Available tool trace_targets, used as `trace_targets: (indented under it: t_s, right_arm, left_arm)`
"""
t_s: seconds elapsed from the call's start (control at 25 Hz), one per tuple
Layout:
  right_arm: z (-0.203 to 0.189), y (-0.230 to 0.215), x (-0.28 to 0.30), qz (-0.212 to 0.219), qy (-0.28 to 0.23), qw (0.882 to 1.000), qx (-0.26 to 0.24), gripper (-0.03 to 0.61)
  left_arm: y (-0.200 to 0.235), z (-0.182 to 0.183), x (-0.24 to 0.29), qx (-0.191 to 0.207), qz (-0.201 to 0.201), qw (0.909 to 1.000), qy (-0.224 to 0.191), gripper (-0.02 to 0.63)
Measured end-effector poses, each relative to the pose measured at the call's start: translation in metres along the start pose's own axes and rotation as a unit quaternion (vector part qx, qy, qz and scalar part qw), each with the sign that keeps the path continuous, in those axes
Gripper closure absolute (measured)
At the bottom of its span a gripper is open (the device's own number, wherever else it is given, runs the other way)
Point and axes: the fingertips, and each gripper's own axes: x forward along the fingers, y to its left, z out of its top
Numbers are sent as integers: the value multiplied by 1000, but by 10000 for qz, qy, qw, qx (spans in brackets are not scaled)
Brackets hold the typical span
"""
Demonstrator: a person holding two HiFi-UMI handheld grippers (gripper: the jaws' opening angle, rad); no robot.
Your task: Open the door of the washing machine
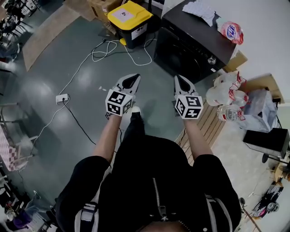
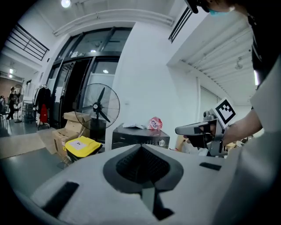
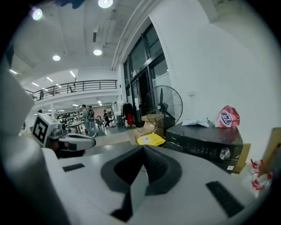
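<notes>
The black washing machine stands against the white wall ahead, with a knob on its control panel. Its dark front shows no gap. It also appears in the left gripper view and in the right gripper view. My left gripper and right gripper are held side by side in the air, well short of the machine. Both are shut with nothing between the jaws. The left gripper's jaws meet at a point, and so do the right gripper's.
A pink bag and white cloth lie on the machine. A yellow-lidded bin stands left of it. White cables and a power strip cross the floor. Packed water bottles sit on a wooden pallet at right. A standing fan is behind.
</notes>
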Motion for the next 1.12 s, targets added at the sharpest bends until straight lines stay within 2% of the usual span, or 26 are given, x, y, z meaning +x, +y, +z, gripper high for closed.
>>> trace_targets:
  t_s: [0.2, 0.36, 0.64, 0.84, 1.12]
  right_arm:
    - [19, -12, 66, -398, 60, 9991, 139, 575]
    - [28, -32, 91, -710, 46, 9973, 205, 575]
    - [34, -86, 114, -1121, -48, 9924, 515, 575]
    - [34, -130, 130, -1293, -92, 9894, 657, 575]
    - [24, -187, 153, -1434, 39, 9862, 831, 575]
  left_arm:
    - [64, 14, 54, 80, -470, 9987, 185, 611]
    - [87, 20, 102, 187, -815, 9961, 291, 611]
    - [86, 29, 191, 375, -1313, 9897, 430, 609]
    - [82, 34, 252, 449, -1510, 9863, 484, 609]
    - [84, 13, 327, 553, -1736, 9799, 816, 609]
